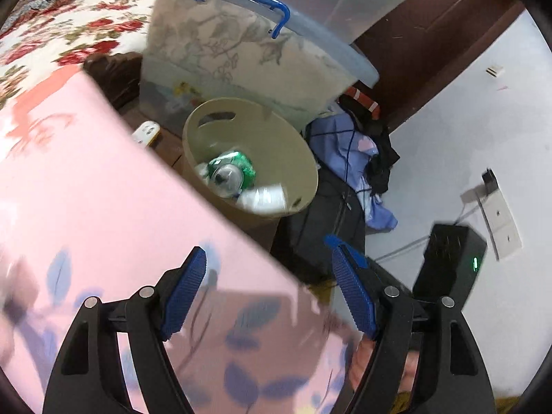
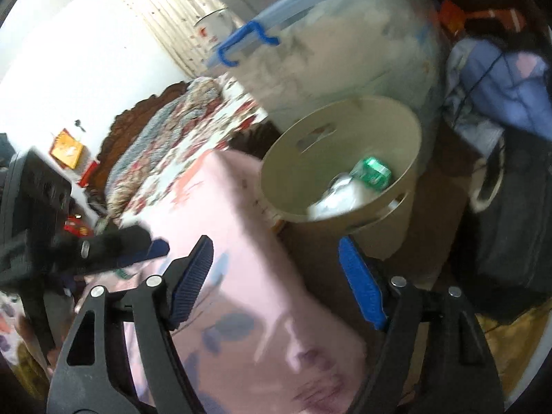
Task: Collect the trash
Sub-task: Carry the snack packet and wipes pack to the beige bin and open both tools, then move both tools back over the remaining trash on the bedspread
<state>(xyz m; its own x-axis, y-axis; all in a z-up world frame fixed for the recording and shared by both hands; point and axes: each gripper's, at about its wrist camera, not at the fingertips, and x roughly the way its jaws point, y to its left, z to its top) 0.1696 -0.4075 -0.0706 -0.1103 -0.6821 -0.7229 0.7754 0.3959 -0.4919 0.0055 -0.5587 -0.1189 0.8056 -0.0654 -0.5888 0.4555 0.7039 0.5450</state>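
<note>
A pink leaf-printed bed cover [image 1: 103, 207] fills the near side; its edge runs just beside the round beige plastic bin [image 1: 289, 145], which holds a crushed green can [image 1: 238, 167]. Only the right view shows the left gripper [image 2: 157, 246]. Both the left gripper and the right gripper [image 2: 276, 265] are spread and hold nothing.

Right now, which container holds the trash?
The round beige bin, open on top, holds a green can; the big clear box behind has a lid.
</note>
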